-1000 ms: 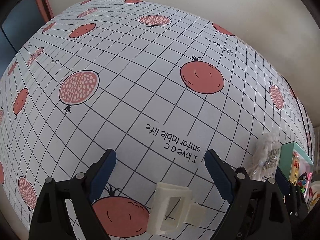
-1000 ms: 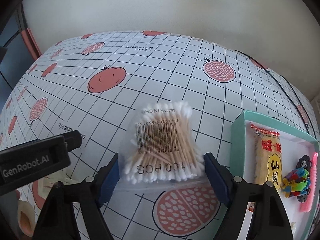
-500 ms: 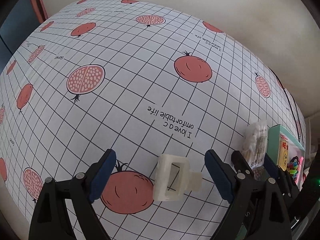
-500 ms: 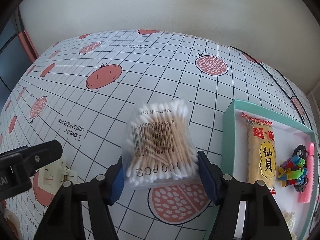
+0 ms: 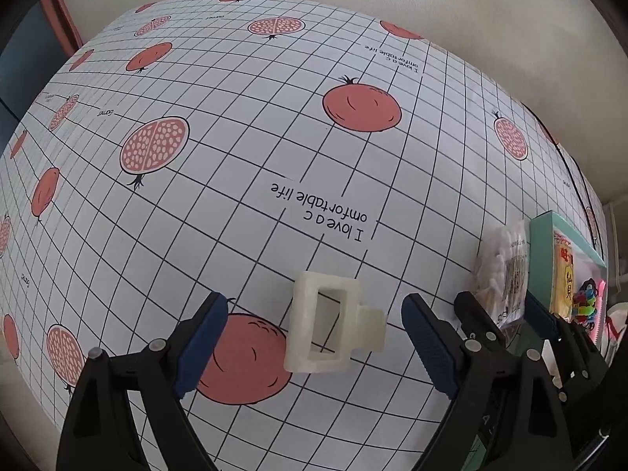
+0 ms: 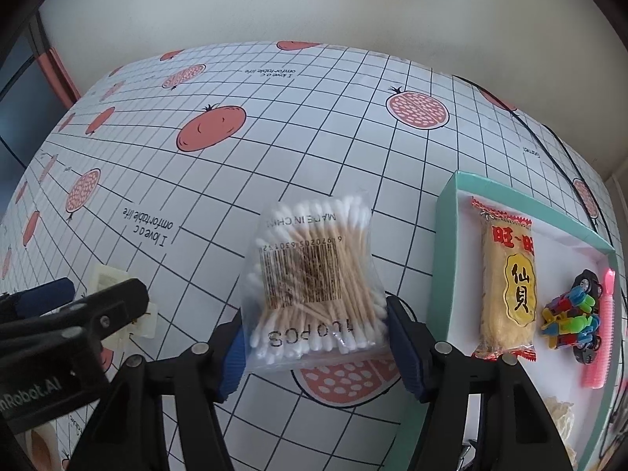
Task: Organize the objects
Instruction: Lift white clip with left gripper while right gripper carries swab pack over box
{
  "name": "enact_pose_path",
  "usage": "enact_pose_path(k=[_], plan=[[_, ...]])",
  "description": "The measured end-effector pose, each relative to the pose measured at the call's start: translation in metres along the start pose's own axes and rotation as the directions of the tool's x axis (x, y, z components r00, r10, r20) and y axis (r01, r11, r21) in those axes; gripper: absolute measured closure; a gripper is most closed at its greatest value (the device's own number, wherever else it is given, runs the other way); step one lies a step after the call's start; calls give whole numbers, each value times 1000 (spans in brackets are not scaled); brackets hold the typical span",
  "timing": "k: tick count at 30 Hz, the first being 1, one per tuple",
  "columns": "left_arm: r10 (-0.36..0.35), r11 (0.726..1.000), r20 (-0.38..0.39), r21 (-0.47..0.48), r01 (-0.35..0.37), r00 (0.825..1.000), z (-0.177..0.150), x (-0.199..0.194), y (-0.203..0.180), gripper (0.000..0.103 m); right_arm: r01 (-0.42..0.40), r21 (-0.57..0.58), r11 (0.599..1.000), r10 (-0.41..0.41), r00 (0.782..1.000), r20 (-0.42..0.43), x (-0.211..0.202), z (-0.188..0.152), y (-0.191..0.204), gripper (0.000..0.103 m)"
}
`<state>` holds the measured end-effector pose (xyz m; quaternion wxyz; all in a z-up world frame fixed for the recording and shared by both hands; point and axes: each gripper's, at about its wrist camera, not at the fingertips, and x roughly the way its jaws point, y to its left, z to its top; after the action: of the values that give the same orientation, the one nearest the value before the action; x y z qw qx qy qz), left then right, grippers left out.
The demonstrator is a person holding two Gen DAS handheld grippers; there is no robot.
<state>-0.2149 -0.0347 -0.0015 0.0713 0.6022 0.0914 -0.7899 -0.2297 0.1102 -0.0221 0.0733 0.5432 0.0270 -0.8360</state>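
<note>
Pomegranate-print grid tablecloth (image 5: 243, 125), pale wall (image 6: 314, 0); left gripper (image 5: 314, 337) spread, right gripper (image 6: 314, 341) clamps swab pack (image 6: 314, 278)

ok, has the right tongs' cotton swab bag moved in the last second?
Yes. The cotton swab bag, clamped in the right tongs, has shifted right toward the teal tray; the printed half pomegranate beneath is now more covered.

The worktop (image 5: 243, 125) wears a white grid cloth printed with red pomegranates. A cream plastic clip (image 5: 329, 324) lies directly on it, and a teal-rimmed tray (image 6: 445, 259) rests on it to the right, holding a yellow snack packet (image 6: 506, 286).
</note>
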Motion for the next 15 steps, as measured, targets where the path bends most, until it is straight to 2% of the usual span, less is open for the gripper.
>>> enact_pose_path(k=[4, 7, 10, 12, 14, 15], plan=[[4, 1000, -12, -7, -5, 1000, -4, 5, 0, 14, 1, -12, 1000, -1, 1000, -5, 0, -2, 2, 37], [7, 1000, -6, -2, -7, 1000, -4, 4, -1, 28, 1, -18, 1000, -1, 1000, -6, 0, -3, 2, 37], [2, 1000, -9, -6, -2, 1000, -5, 4, 0, 30, 3, -26, 1000, -3, 1000, -7, 0, -4, 3, 37], [-11, 1000, -11, -17, 11, 1000, -5, 4, 2, 40, 2, -28, 1000, -3, 1000, -8, 0, -4, 3, 37], [15, 1000, -8, -8, -16, 1000, -5, 3, 2, 54, 0, -25, 1000, 0, 1000, -8, 0, -4, 3, 37], [20, 1000, -6, -3, -20, 1000, -5, 2, 2, 54, -4, -20, 1000, 4, 1000, -9, -1, -4, 2, 37]])
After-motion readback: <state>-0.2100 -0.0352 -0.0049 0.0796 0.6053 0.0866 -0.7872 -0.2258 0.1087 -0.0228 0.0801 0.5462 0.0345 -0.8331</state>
